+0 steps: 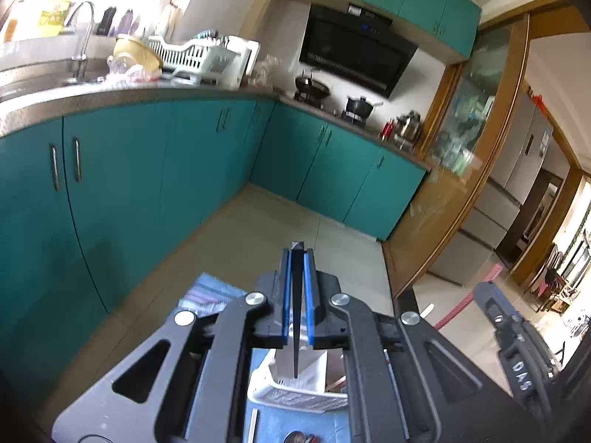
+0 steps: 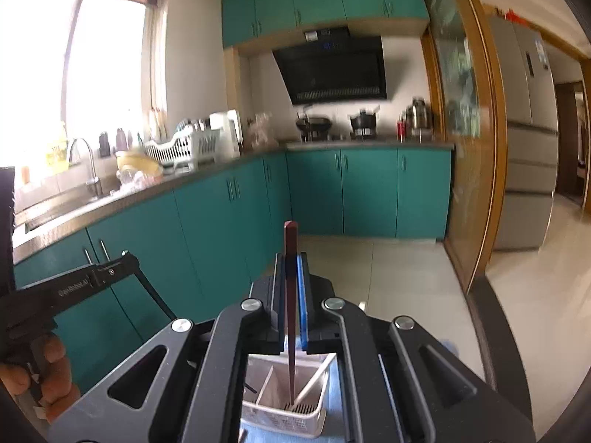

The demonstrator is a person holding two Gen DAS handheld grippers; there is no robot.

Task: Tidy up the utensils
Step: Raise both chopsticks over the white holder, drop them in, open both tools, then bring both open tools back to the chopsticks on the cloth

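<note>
My left gripper (image 1: 297,258) is shut on a dark chopstick (image 1: 296,295) that stands upright between the blue pads, its thin tip pointing down over a white slotted utensil holder (image 1: 295,395). My right gripper (image 2: 291,262) is shut on a dark red chopstick (image 2: 290,313), also upright, with its tip down inside a compartment of the white utensil holder (image 2: 284,417). The holder stands on a blue cloth (image 1: 221,291). The left gripper's body (image 2: 92,277) and the hand holding it show at the left of the right wrist view.
Teal kitchen cabinets (image 1: 122,192) run along the left and back under a counter with a sink tap (image 1: 83,33), a white dish rack (image 1: 199,55) and a stove with pans (image 1: 314,86). A wooden glass door (image 2: 461,110) and a fridge (image 2: 528,129) stand at right.
</note>
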